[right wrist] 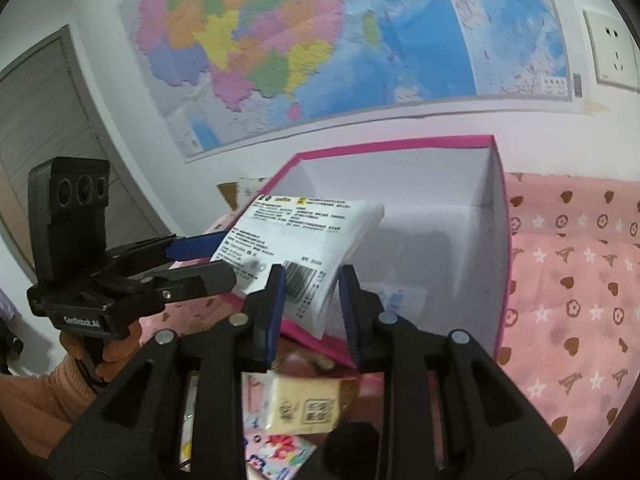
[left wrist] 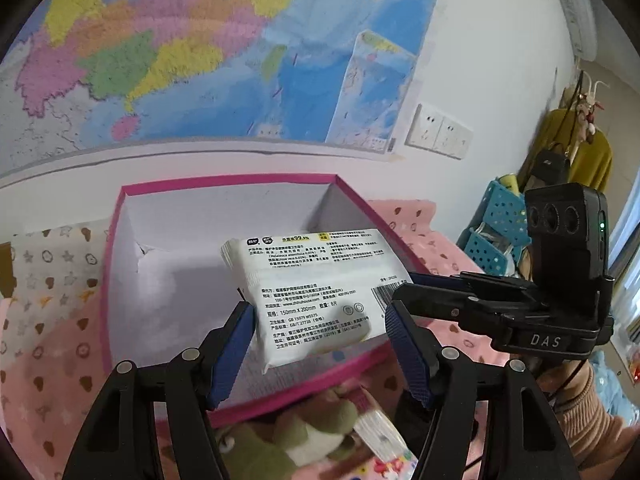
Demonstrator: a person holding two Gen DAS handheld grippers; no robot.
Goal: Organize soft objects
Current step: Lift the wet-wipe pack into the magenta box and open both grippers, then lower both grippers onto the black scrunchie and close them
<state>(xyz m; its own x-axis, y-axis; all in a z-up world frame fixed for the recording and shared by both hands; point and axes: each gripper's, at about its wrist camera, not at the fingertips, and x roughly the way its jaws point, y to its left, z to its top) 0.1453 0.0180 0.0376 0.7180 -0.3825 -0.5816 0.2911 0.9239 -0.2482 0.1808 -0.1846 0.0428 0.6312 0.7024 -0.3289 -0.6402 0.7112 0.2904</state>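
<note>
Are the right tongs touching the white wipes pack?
Touching. In the right wrist view, the right tongs pinch the barcode corner of the white wipes pack between both blue pads.

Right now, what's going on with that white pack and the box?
A person holds a tool in each hand, and both grip one white wipes pack: the left tool across its width, the right tool at the barcode end. The pack hangs above the open pink-rimmed box, not yet inside. Other soft items lie below, including a plush toy.

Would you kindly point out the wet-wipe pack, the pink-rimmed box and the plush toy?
wet-wipe pack [left wrist: 304, 288]: left wrist view, printed face.
pink-rimmed box [right wrist: 440, 216]: right wrist view, white inner wall.
plush toy [left wrist: 280, 440]: left wrist view, green body.
</note>
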